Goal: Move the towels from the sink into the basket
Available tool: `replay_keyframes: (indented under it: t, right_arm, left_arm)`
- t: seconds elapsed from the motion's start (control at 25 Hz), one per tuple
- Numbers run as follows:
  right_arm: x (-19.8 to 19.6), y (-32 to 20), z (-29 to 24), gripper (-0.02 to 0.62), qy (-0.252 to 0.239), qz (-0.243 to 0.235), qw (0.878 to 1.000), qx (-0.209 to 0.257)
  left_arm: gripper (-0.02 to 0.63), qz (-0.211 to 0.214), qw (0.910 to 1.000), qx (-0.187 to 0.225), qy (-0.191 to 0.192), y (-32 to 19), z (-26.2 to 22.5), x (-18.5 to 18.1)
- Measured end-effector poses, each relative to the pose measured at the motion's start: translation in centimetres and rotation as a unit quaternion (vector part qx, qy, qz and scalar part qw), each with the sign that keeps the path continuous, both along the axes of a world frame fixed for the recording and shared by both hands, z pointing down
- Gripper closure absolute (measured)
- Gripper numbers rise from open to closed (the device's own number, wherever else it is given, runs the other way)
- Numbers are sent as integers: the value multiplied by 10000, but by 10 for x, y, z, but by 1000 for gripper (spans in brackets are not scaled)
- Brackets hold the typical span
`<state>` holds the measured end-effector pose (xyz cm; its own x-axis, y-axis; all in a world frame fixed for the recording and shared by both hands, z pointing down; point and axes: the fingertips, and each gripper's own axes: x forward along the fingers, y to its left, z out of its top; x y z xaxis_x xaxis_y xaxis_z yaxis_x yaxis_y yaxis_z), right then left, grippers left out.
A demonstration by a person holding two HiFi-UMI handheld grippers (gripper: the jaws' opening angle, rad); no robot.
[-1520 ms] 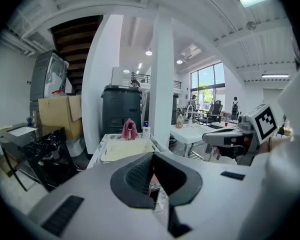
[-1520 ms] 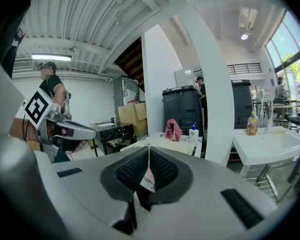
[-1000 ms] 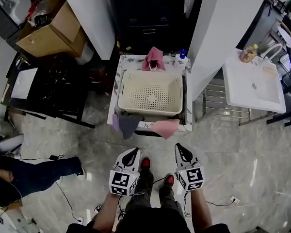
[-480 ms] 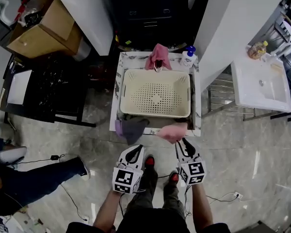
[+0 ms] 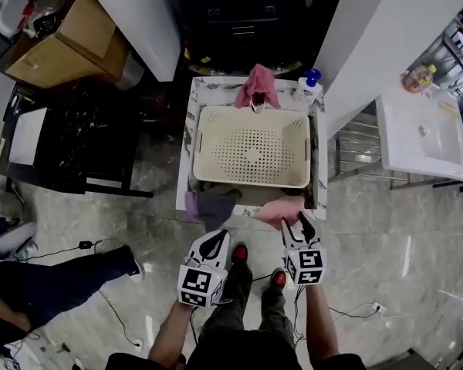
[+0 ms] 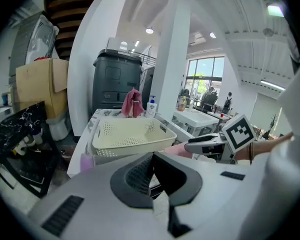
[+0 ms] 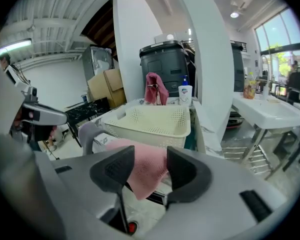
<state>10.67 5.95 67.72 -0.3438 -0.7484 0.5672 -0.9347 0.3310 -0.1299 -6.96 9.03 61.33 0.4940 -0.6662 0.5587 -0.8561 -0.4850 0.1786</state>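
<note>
A soft, crumpled pink towel (image 5: 278, 210) is draped over the front edge of the marble sink (image 5: 184, 153), at the head view's centre. It is framed by the opening jaws of the right gripper (image 5: 296, 225), not pressed. A perforated cream plastic basket (image 5: 207, 141) is seen just behind. The left gripper (image 5: 214, 241) is closed, empty.

No word, number or brand name can be read anywhere. The white bottle (image 5: 308, 85) with a blue cap, at the far right corner of the sink (image 5: 187, 129), carries a label with blue print. In both the head view and the right gripper view that print is too small and blurred to make out. The cardboard box (image 5: 62, 41) shows no legible lettering on its faces.
</note>
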Motion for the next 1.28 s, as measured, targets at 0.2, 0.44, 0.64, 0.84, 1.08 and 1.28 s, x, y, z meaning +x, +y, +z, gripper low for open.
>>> replay_keyframes:
  t: [0.2,0.44,0.64,0.84,1.08,1.28]
  right_arm:
    - [0,-4,4,390,423,-26,9990,114]
    - [-4,-4,6,411,575,-76,9982,121]
    - [-4,-1,8,522,710,-17,9974,120]
    - [-3,-3,0,548,519,50,9986,33]
    - [0,-4,-36,549,466,150,9983,316]
    - [-1,-7,-77,549,400,235,9973,568]
  left_arm:
    - [598,-32,10000,-68,7,-1,4,-3]
    - [598,-60,9999,-123,1,-1,8,-5]
    - [598,-65,9999,-115,55,0,6,-4]
    - [598,-49,10000,4,73,-3,-5,-5]
    - [598,37,9996,297,-1,-7,-30,-6]
    - [598,47,9988,441,207,-13,-53,-6]
